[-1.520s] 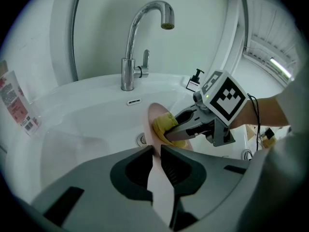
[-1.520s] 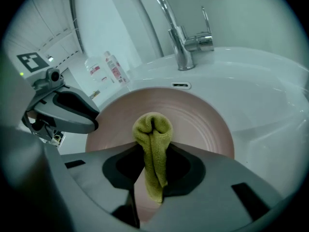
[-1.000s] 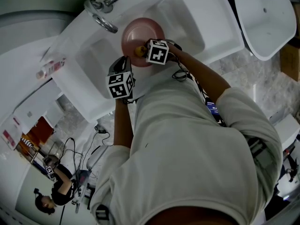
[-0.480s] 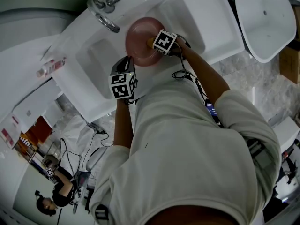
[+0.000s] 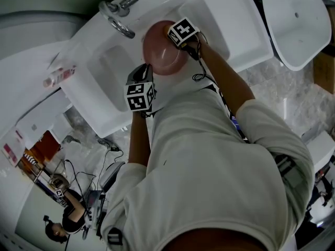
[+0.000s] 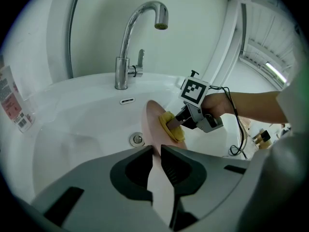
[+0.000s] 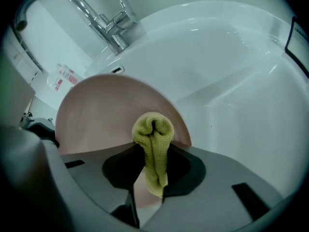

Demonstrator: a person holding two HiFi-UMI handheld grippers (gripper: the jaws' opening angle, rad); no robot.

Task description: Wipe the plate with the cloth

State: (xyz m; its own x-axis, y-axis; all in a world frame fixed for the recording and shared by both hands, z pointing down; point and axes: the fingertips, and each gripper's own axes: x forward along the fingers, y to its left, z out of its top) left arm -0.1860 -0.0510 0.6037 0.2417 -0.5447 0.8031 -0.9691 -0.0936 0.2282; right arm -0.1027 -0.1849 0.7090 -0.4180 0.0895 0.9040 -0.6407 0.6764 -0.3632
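A pink plate (image 5: 165, 51) is held on edge over the white sink (image 5: 220, 33). My left gripper (image 6: 157, 151) is shut on the plate's (image 6: 161, 129) near rim. My right gripper (image 7: 152, 144) is shut on a folded yellow-green cloth (image 7: 153, 144), whose bulging end presses against the plate's (image 7: 106, 110) face. From the left gripper view the cloth (image 6: 172, 125) sits on the plate's right face, with the right gripper (image 6: 176, 124) coming in from the right. In the head view the right gripper's marker cube (image 5: 182, 31) covers the plate's far right part.
A chrome tap (image 6: 130, 47) rises behind the sink, above an overflow slot (image 6: 127, 100) and a drain plug (image 6: 137, 139). A tube with a red label (image 5: 58, 76) lies on the counter at left. Another white basin (image 5: 296, 20) stands at the far right.
The right gripper with the cloth has slid across the plate's face toward the far side of the sink. The left gripper and plate have shifted slightly the same way.
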